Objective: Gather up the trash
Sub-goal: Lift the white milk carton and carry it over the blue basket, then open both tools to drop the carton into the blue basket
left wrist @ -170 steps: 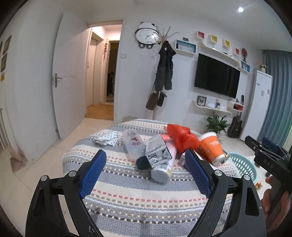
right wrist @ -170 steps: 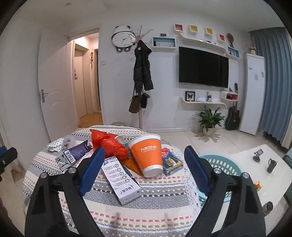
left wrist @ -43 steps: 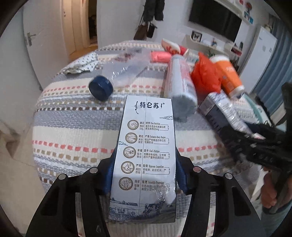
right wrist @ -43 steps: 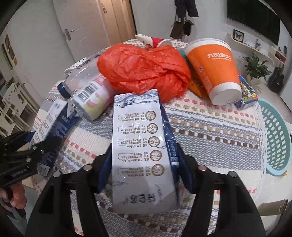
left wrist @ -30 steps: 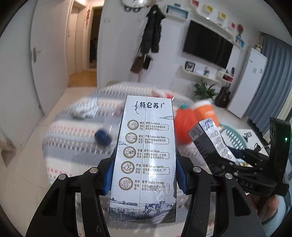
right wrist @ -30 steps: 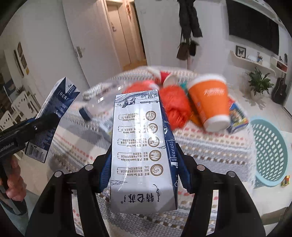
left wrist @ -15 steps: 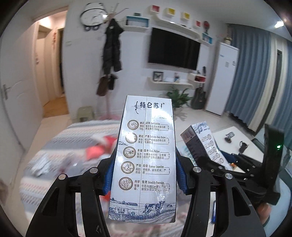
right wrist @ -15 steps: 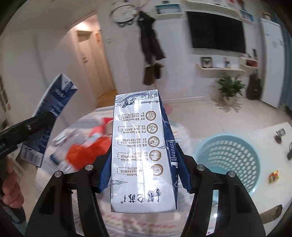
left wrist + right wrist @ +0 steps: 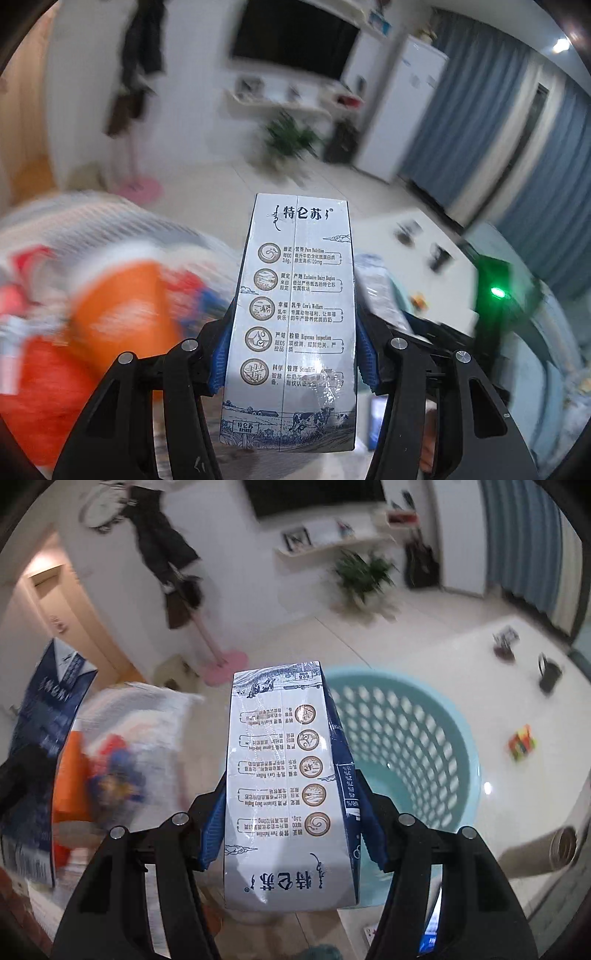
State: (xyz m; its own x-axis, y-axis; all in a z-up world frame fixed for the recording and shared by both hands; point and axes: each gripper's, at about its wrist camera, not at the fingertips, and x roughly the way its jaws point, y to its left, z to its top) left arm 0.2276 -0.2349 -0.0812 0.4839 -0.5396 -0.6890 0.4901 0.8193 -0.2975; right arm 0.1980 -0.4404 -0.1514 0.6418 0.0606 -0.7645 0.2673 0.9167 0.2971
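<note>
Both views have swung right since half a second ago: the striped surface (image 9: 155,716) that sat centre is now pushed to the left edge, and the blue laundry basket (image 9: 424,746) has come up large behind the right carton. Heavy motion blur in both views.

Left tongs (image 9: 291,354) clenched on a milk carton (image 9: 295,317), blue pads pressing its two side faces about midway up its length. Carton stands upright in frame, brand text at the far end, cow drawing nearest the camera. Behind it, left: blurred orange cup (image 9: 118,306) and red bag (image 9: 40,380) on the surface. At right, the other handheld unit shows with a green light (image 9: 496,292).

Right tongs (image 9: 291,830) clenched on a second milk carton (image 9: 284,786), pads on its side faces, print upside down, brand text at the near end. This carton's far end lines up in frame with the left rim of the basket, which stands on the white floor (image 9: 424,638) just beside the surface. At the left edge of the right view, the left unit's carton shows again, held up in the air, tilted.
</note>
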